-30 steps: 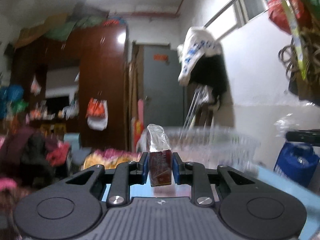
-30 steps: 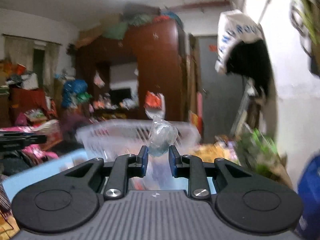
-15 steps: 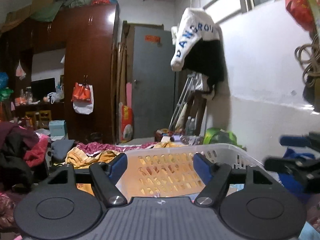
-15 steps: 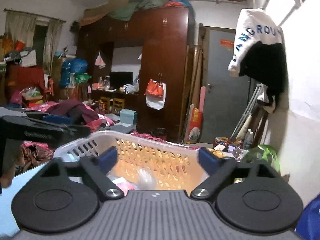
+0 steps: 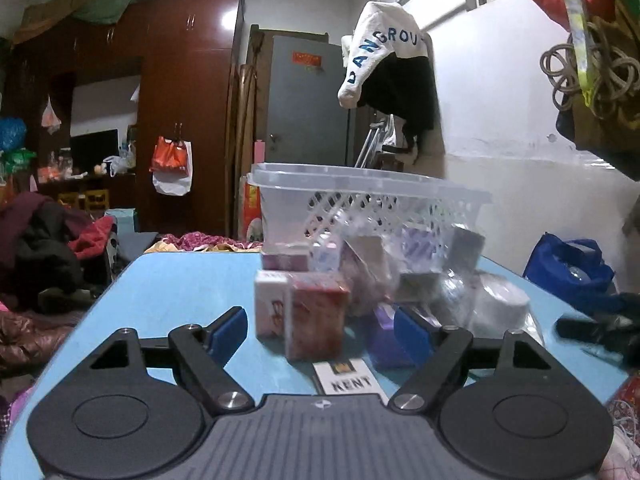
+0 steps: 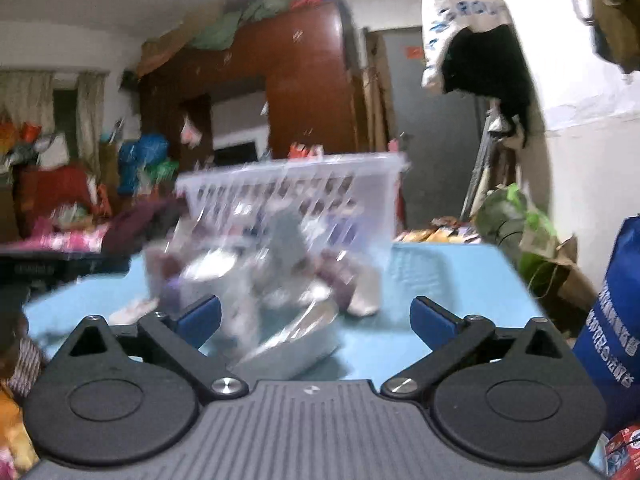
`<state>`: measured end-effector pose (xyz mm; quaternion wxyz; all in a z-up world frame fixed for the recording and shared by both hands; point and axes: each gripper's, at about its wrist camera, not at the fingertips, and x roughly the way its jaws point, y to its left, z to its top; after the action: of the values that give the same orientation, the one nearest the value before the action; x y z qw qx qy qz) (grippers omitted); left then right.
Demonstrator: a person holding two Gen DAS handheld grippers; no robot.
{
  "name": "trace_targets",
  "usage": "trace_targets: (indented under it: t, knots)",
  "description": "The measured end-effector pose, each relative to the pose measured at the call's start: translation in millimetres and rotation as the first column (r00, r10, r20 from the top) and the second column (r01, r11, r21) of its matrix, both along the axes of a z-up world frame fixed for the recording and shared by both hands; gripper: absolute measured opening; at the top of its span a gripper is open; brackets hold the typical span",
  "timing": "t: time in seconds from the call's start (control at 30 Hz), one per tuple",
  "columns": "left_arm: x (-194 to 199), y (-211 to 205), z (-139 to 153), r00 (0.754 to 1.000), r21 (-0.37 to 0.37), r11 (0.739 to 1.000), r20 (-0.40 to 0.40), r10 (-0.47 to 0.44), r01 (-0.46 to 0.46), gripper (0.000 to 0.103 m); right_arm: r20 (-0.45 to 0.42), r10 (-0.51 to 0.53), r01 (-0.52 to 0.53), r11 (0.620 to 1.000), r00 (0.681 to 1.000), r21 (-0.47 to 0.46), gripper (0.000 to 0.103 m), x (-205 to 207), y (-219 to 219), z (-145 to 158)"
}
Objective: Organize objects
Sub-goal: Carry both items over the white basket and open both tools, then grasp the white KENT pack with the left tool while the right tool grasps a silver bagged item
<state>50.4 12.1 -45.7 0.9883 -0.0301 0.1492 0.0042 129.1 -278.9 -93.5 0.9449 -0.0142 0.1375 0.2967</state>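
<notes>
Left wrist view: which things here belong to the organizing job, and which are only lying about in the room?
Job:
- white basket
- red box
- white box
- KENT pack
- left claw, open

Lying about:
- hanging shirt
- blue bag
- wardrobe

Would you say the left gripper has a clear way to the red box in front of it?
Probably yes: the left gripper is open, and the red box stands upright between its fingers, though a white box sits close beside it.

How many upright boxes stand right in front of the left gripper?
2: a red box between the open jaws, and a white box touching its left side. More boxes sit blurred in the pile behind, so others may be hidden.
</notes>
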Motion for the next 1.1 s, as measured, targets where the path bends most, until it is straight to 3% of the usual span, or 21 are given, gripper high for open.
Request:
trace_targets:
  t: [0.07, 0.33, 0.47, 0.53, 0.6, 0.63, 0.67, 0.8, 1.1]
  knots:
    - [-1, -5, -4, 1.0, -0.004, 1.0, -0.012, -0.016, 0.016, 0.084, -0.019, 0.02, -0.021, 0.998, 1.0, -0.052, 0.103, 6, 10, -3]
    - [-1, -15, -27, 0.999, 0.052, 0.998, -0.045, 0.026, -0.024, 0.084, -0.076, 0.005, -0.014, 0.994, 0.997, -0.109, 0.103, 8, 32, -18]
    - [2, -21, -36, 0.997, 0.056, 0.998, -0.07, 0.024, -0.02, 0.083, -0.067, -0.01, 0.002, 0.994, 0.998, -0.111, 0.094, 2, 30, -25]
    - [3, -24, -39, 0.997, 0.073, 0.997, -0.074, 0.036, -0.031, 0.083, -0.056, -0.009, 0.003, 0.994, 0.998, -0.108, 0.081, 1, 28, -24]
    - [3, -25, -41, 0.997, 0.077, 0.996, -0.068, 0.044, -0.038, 0.073, -0.056, -0.003, -0.002, 0.996, 0.998, -0.091, 0.06, 0, 23, -24]
    - [2, -26, -41, 0.997, 0.077, 0.996, -0.058, 0.047, -0.042, 0.05, -0.056, -0.013, 0.008, 0.996, 0.998, -0.088, 0.056, 0, 21, -24]
    - [0, -27, -41, 0.998, 0.083, 0.996, -0.05, 0.046, -0.042, 0.042, -0.059, -0.013, 0.008, 0.997, 0.998, -0.077, 0.053, 0, 17, -24]
    - [-5, -27, -42, 0.998, 0.078, 0.996, -0.031, 0.048, -0.045, 0.042, -0.067, -0.02, 0.017, 0.999, 0.998, -0.051, 0.045, -2, 5, -25]
    - [-9, -19, -36, 0.998, 0.05, 0.997, -0.007, 0.06, -0.06, 0.041, -0.046, -0.041, 0.04, 0.999, 0.998, -0.02, 0.042, -6, -16, -19]
